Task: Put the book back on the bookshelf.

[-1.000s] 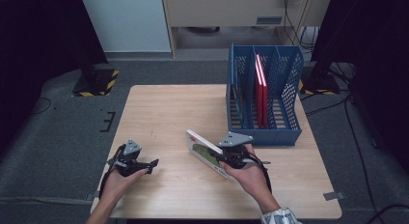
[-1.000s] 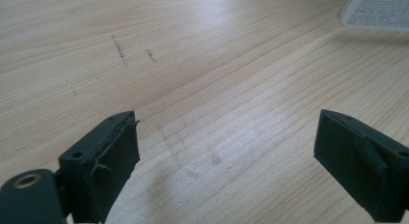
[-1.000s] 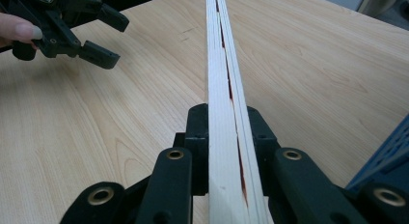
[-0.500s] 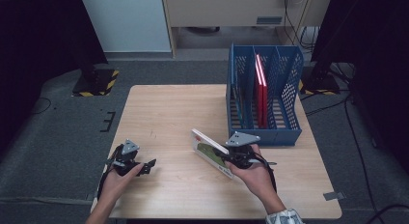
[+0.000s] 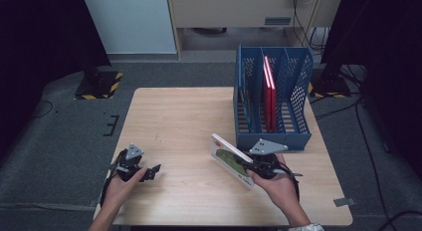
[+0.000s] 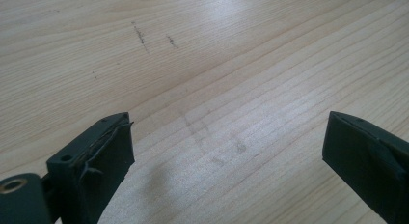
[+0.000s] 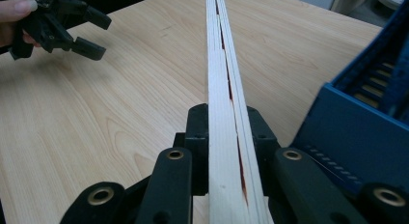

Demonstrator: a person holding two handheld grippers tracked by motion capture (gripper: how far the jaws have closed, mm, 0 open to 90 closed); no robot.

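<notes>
Sitting on the floor, the big wooden table holds a blue rack at its far right, with a red book standing in a middle slot, likely so books stay upright. Near the rack's front wall, the right gripper squeezes a thin book by its edge, tilted up, probably to slide it into a slot; that front wall stands in the way. The left gripper rests near the left edge, jaws just opened wide, nothing between them.
</notes>
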